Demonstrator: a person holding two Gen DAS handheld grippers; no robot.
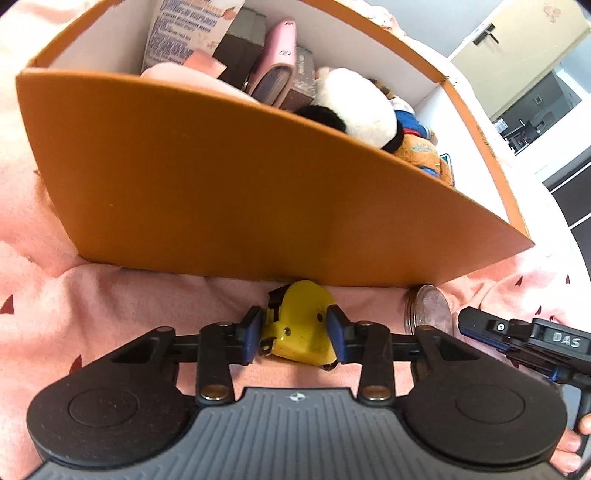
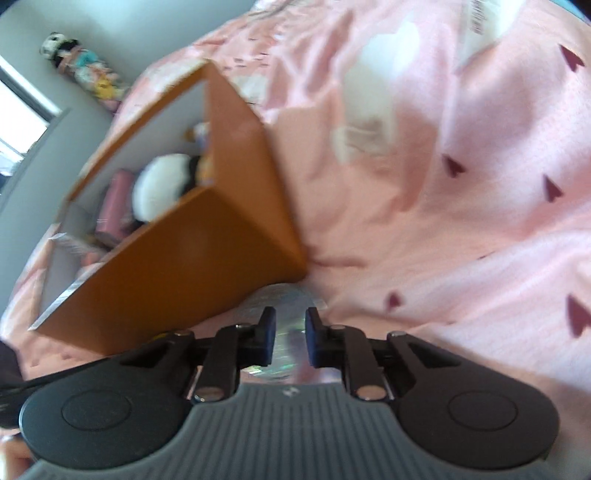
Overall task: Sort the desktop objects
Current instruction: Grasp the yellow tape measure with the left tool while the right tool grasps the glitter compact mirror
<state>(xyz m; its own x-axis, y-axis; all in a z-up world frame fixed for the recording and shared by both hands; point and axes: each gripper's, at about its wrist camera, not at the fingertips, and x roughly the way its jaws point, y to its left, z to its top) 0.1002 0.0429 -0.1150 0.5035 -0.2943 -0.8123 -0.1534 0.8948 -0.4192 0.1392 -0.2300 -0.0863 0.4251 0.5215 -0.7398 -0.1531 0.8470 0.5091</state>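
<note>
My left gripper [image 1: 294, 334] is shut on a yellow tape measure [image 1: 301, 325], just in front of the orange box [image 1: 221, 192] on the pink cloth. A round shiny disc case [image 1: 430, 312] lies at the box's near right corner. My right gripper [image 2: 290, 338] hovers over that disc case [image 2: 286, 317], jaws a little apart on either side of it, not clearly gripping. The right gripper also shows at the right edge of the left wrist view [image 1: 480, 325]. The box [image 2: 177, 258] holds a panda plush [image 1: 354, 107], a pink case [image 1: 277, 59] and other items.
Pink cloth with dark red hearts [image 2: 480, 221] covers the surface all around. A printed leaflet [image 1: 184, 33] and dark boxes stand in the orange box's back. A room with dark cabinets [image 1: 535, 110] lies beyond on the right.
</note>
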